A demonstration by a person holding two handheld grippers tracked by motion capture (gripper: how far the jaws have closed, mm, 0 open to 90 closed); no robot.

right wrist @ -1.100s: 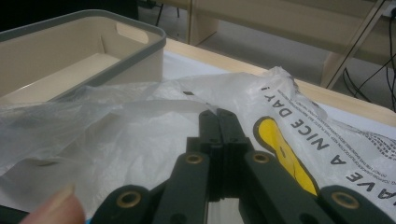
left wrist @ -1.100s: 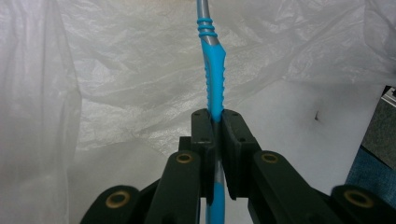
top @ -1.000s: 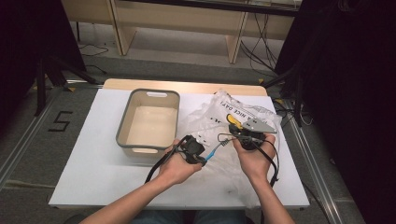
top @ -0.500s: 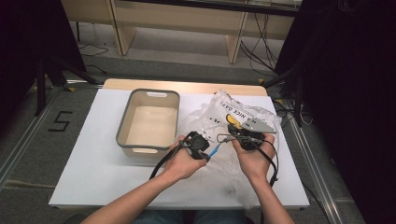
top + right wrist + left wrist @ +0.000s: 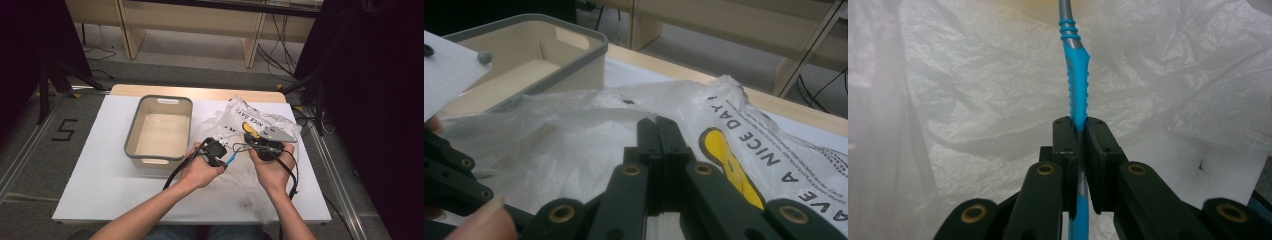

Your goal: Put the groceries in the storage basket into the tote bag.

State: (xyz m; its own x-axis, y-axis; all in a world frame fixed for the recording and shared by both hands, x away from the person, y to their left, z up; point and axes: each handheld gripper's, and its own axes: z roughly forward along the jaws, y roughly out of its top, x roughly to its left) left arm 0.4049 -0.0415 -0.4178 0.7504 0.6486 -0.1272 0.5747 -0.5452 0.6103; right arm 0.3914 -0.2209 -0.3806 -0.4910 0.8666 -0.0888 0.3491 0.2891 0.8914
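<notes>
A crumpled clear plastic bag (image 5: 250, 120) printed "HAVE A NICE DAY" lies on the white table (image 5: 100, 185), right of a grey-rimmed beige basket (image 5: 131, 137). My left gripper (image 5: 225, 156) is shut on a blue-handled utensil (image 5: 1075, 75). Its metal shaft points up into the bag's film (image 5: 973, 90), past the jaw tips of the left gripper (image 5: 1079, 125). My right gripper (image 5: 248, 141) sits just right of it. In the right gripper view, that gripper (image 5: 658, 122) has its jaws pressed together on the bag's thin edge (image 5: 589, 100).
The basket (image 5: 574, 37) looks empty and stands close to the left of both hands. A wooden strip (image 5: 200, 92) runs along the table's far edge. Black cables trail from both grippers toward the table's front.
My left gripper has edged slightly up and to the right with the blue utensil, closer to the bag and the right gripper. The right hand has stayed in place.
</notes>
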